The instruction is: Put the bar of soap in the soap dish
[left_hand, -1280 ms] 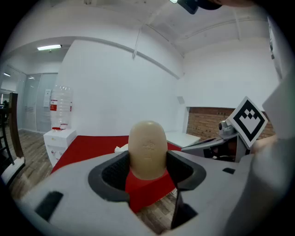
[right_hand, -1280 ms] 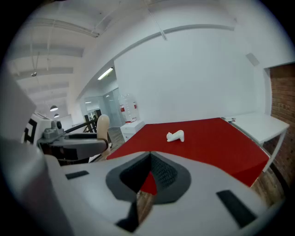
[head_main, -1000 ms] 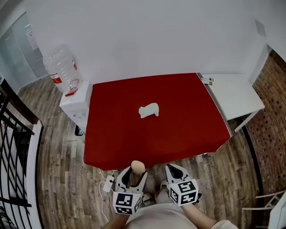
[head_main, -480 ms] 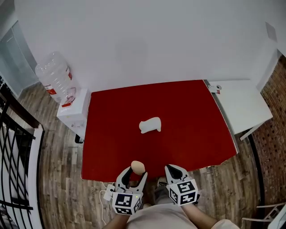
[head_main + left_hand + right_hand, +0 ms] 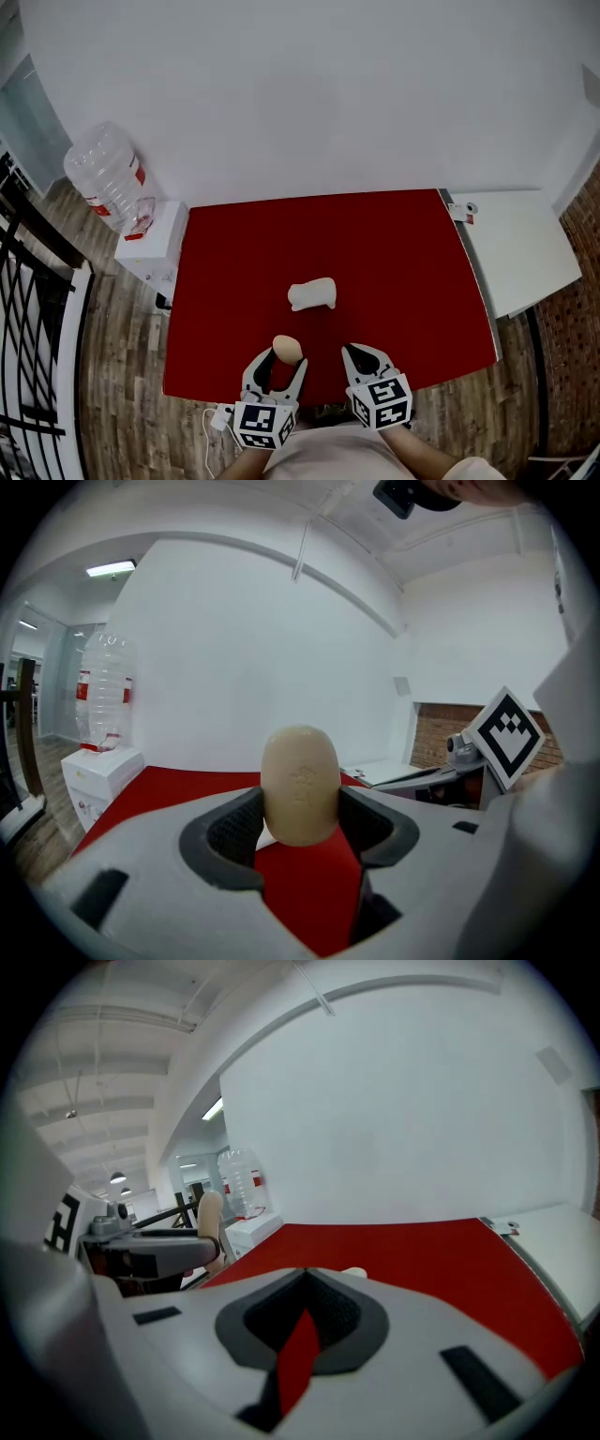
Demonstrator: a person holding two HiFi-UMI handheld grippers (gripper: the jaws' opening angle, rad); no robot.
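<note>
Bar of soap [image 5: 287,350] clamped upright in left gripper [image 5: 283,364] over red table [image 5: 403,262], 6 o'clock edge, presumably for carrying to soap dish [image 5: 311,293] at 1 o'clock; right gripper [image 5: 367,361] closed, empty, idle.

Beige soap [image 5: 287,349], white soap dish [image 5: 311,294], red table [image 5: 403,272]; brown wooden floor [image 5: 122,375]

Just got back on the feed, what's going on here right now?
A person stands at the near edge of the red-covered table with a gripper in each hand. The left gripper is clamped on the beige oval bar of soap, holding it over the table's near edge. The white soap dish sits further in, and the soap is not yet in it. The right gripper is shut on nothing.
</note>
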